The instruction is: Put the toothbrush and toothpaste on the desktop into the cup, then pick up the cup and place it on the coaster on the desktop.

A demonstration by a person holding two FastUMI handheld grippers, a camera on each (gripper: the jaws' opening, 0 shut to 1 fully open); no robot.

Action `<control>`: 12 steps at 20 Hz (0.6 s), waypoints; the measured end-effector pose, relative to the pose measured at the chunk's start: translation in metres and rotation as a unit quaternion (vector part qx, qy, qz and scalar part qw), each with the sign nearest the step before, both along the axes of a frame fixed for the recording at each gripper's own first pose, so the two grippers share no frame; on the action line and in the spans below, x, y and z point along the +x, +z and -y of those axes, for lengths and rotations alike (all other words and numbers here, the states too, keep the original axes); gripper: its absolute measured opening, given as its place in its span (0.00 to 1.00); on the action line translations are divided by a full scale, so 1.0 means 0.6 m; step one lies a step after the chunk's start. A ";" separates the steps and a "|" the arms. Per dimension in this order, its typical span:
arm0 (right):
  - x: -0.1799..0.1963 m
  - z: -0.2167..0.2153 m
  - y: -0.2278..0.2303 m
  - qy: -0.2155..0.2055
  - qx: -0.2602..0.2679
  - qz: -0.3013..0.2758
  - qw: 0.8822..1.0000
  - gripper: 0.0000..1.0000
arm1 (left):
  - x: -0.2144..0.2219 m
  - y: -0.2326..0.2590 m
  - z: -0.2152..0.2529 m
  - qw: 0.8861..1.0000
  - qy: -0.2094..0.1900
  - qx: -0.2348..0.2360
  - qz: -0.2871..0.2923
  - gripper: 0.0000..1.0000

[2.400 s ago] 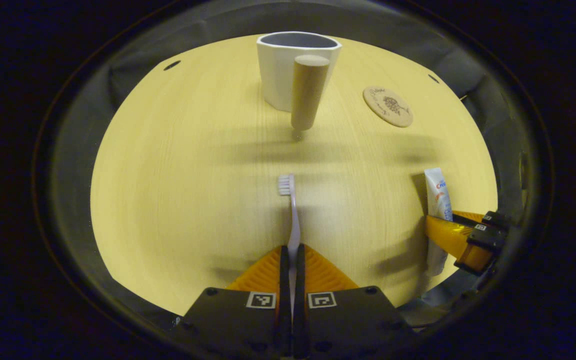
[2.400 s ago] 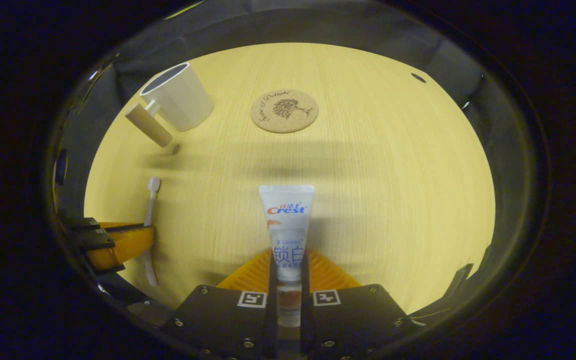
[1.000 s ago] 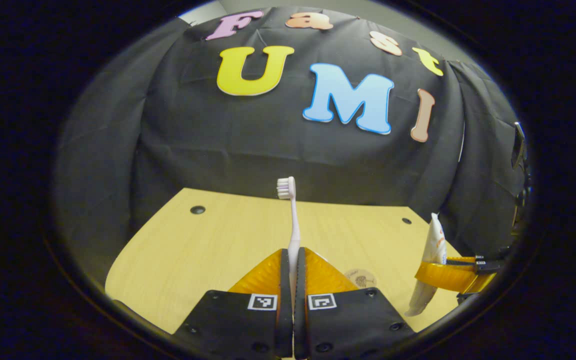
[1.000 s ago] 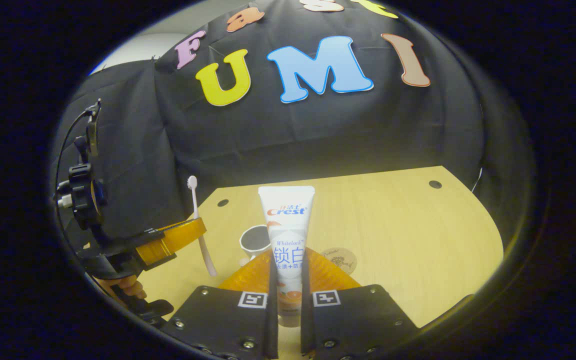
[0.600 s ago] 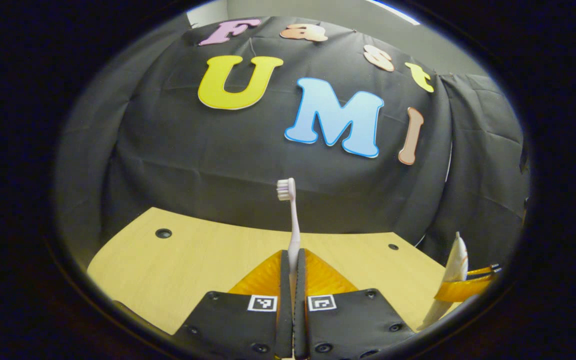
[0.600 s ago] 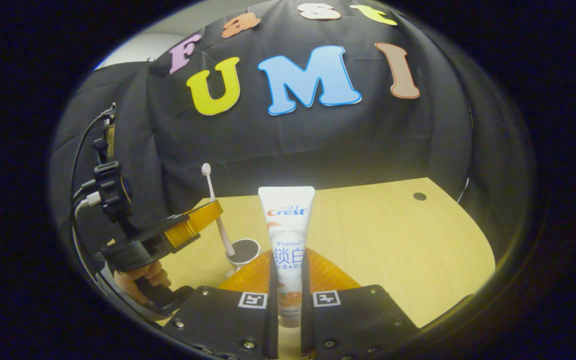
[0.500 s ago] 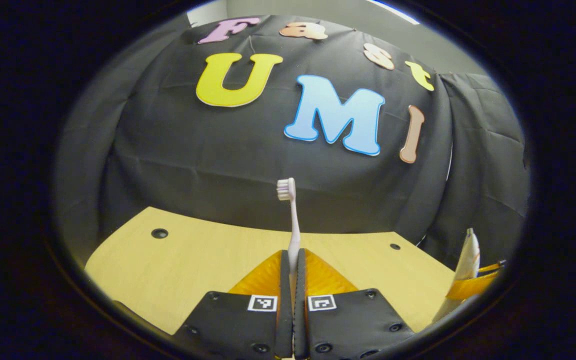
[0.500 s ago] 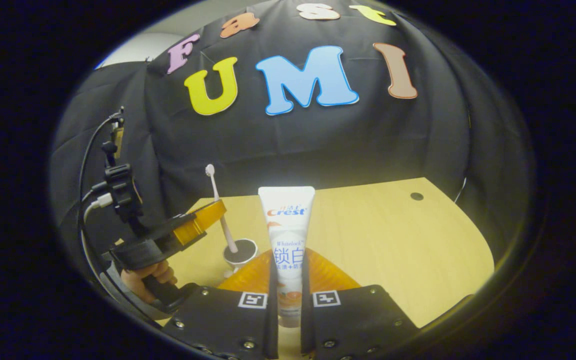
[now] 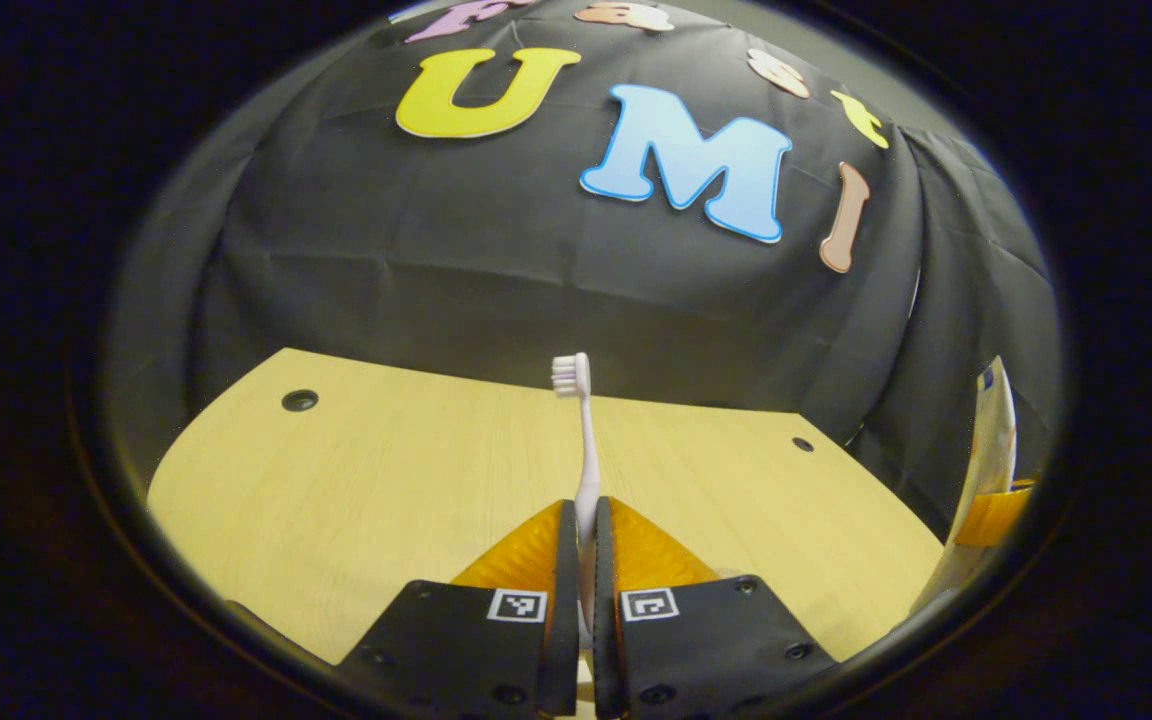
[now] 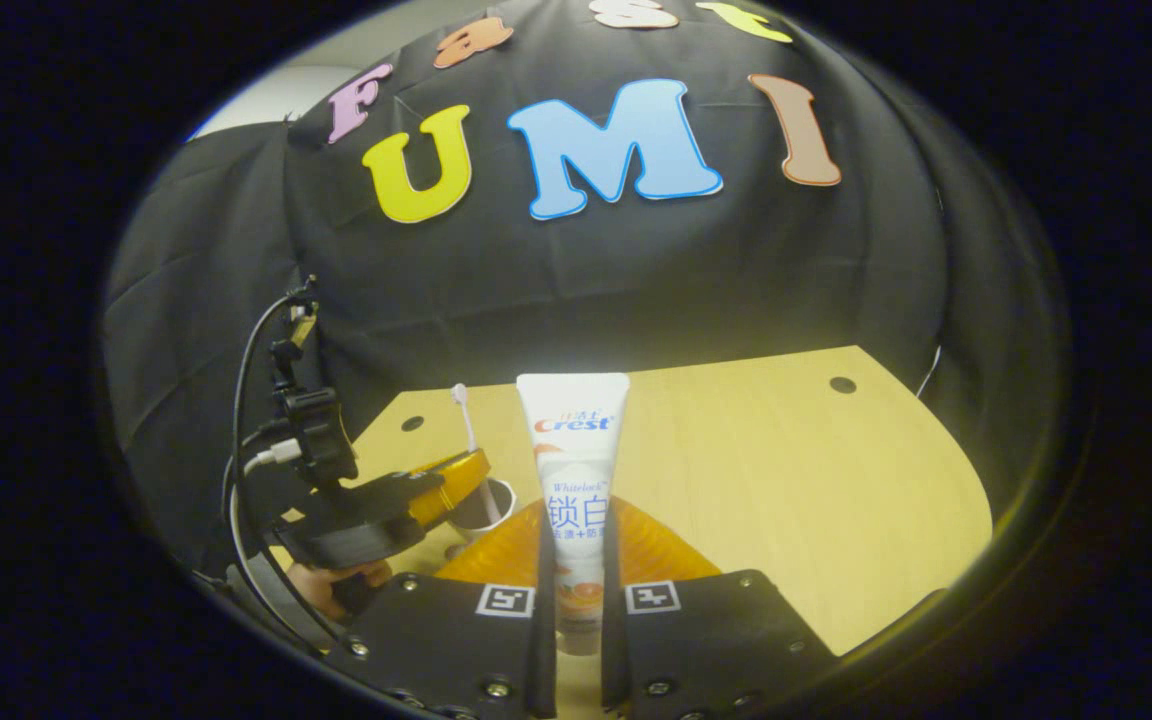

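Two hand-held grippers are raised above the tabletop (image 9: 356,480), each pinching something upright. The left hand-held gripper (image 9: 577,525) clamps the pink toothbrush (image 9: 581,440), bristles up, its lower end over the white cup (image 10: 492,497). The right hand-held gripper (image 10: 574,545) clamps the white toothpaste tube (image 10: 574,450), just beside the cup. A hand (image 10: 341,583) grips the left one's handle.

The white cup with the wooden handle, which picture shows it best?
The right gripper view: the white cup's rim peeks out behind the left gripper, the toothbrush rising from it. In the left gripper view, that gripper's own fingers cover the cup's spot.
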State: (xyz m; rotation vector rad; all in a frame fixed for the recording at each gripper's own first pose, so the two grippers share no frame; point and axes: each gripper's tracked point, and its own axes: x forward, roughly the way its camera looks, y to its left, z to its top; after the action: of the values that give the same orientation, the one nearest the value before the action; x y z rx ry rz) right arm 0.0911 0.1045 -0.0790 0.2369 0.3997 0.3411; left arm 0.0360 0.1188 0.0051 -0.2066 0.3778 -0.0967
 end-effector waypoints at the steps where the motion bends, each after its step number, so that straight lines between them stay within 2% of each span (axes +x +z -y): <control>1: 0.004 -0.003 0.001 0.004 -0.004 0.002 1.000 0.18 | -0.003 -0.001 0.001 1.000 -0.002 -0.004 -0.005 0.14; 2: 0.007 -0.010 0.002 0.009 -0.008 0.004 1.000 0.21 | -0.009 -0.004 0.000 1.000 -0.002 -0.006 -0.008 0.15; 5: 0.015 -0.030 0.004 0.028 -0.012 0.010 1.000 0.18 | -0.019 -0.013 0.005 1.000 -0.007 -0.003 -0.027 0.19; 8: 0.033 -0.051 0.005 0.045 -0.010 0.015 0.999 0.18 | -0.037 -0.004 0.009 0.999 -0.013 -0.001 -0.035 0.42; 12: 0.072 -0.080 0.018 0.059 0.002 0.031 0.998 0.18 | -0.077 0.024 0.012 0.999 -0.014 0.012 -0.040 0.82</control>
State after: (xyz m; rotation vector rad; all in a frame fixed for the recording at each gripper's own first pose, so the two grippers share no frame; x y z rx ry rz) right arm 0.1342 0.1526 -0.0680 0.2058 0.3532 0.4645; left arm -0.0102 0.1115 0.0197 -0.1817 0.4618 -0.1114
